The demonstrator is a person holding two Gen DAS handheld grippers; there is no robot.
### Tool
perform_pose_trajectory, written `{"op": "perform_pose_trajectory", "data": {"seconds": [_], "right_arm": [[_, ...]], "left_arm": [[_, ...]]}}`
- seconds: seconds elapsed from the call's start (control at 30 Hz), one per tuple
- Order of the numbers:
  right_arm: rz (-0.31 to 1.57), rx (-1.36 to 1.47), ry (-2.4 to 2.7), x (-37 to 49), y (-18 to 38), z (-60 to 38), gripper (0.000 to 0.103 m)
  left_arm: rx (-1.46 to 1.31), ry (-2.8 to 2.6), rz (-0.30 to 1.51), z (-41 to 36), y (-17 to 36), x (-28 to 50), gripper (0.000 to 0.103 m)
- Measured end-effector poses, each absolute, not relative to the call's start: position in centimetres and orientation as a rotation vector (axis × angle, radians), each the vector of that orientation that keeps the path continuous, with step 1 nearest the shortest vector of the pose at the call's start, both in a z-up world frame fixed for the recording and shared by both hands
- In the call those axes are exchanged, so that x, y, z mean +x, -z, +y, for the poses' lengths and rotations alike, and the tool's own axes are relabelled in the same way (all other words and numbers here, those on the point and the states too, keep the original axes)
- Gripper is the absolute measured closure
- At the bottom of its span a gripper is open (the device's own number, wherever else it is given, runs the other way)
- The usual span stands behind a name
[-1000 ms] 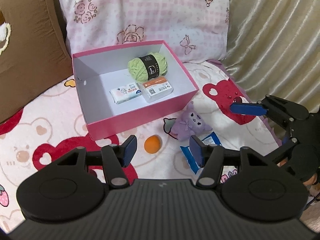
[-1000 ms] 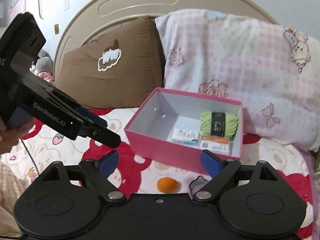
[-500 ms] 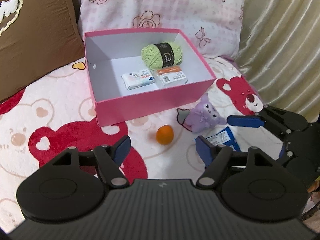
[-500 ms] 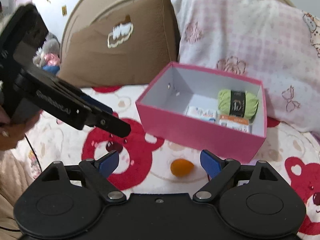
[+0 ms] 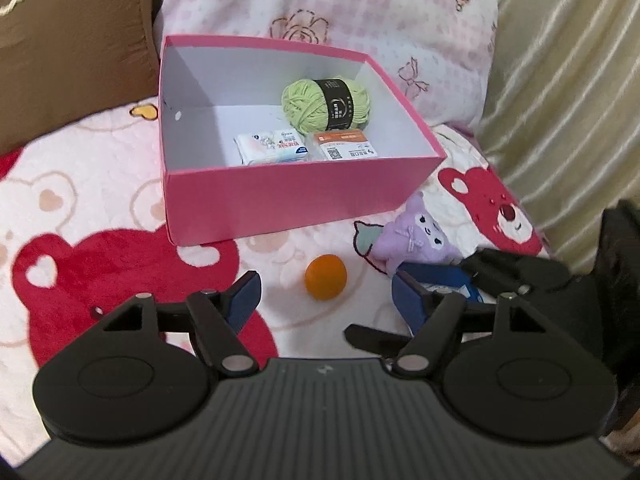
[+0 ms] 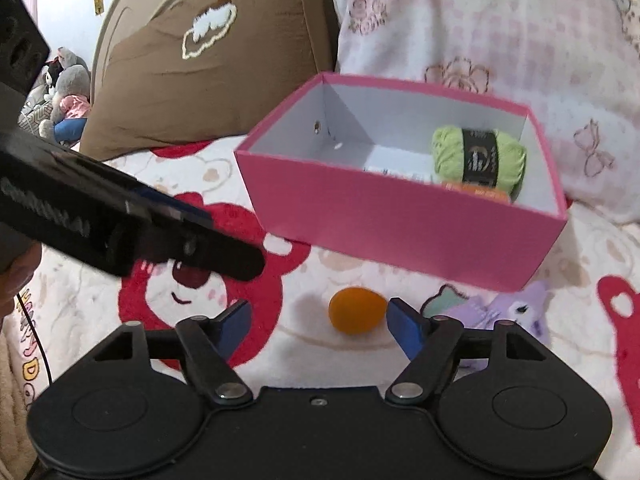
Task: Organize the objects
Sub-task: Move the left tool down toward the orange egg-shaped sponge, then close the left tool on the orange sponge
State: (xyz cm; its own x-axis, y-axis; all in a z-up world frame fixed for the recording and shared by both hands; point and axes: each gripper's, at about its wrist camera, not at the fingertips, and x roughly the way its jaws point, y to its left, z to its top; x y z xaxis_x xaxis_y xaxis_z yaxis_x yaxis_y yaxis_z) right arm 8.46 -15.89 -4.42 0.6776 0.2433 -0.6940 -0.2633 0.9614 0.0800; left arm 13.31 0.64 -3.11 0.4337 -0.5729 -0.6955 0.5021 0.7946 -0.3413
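Two hand-held grippers are hanging over a plush bedspread (image 5: pixel 100 168) printed with red and pink bears, and we are looking along their black arms and blue pads. The left gripper (image 5: pixel 326 300) is standing partly open with nothing between its pads; the small round orange (image 5: pixel 325 282), smooth and matte, is lying on the cover just ahead of the gap. The right gripper (image 6: pixel 318 322) is closing its jaws, which are apart for now and pressing on nothing; in its view the orange (image 6: pixel 357 310) is sitting just beyond the tips, near the right pad.

Behind the orange we are seeing a rectangular pink cardboard box (image 5: pixel 296 196), lidless, with plain white inner walls. Inside it a fuzzy light-green ball of yarn (image 5: pixel 325 105) with a black paper band is resting toward the back right, and in front of it a soft white tissue pack (image 5: pixel 272 148) and a flat orange-and-white packet (image 5: pixel 345 150) are lying side by side.

To the right of the orange a fluffy purple plush toy (image 5: pixel 416 240) is lying on the cover close to the box's front corner, with a glossy blue packet (image 5: pixel 460 286) beside it, largely hidden by gripper parts. A brown pillow (image 6: pixel 208 60) and a pink checked floral pillow (image 5: pixel 340 12) are propped behind the box.
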Motion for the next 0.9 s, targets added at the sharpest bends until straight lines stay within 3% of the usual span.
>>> {"op": "perform_pose_trajectory", "data": {"seconds": [0.37, 0.9], "right_arm": [[0.801, -0.019, -0.243, 10.7, 9.0, -16.7, 0.041], [0.825, -0.078, -0.26, 13.2, 12.0, -16.6, 0.042]], "left_arm": [[-0.149, 0.636, 0.906, -0.1, 7.9, 14.1, 0.032], [-0.194, 0.64, 0.92, -3.3, 12.7, 16.6, 0.034]]}}
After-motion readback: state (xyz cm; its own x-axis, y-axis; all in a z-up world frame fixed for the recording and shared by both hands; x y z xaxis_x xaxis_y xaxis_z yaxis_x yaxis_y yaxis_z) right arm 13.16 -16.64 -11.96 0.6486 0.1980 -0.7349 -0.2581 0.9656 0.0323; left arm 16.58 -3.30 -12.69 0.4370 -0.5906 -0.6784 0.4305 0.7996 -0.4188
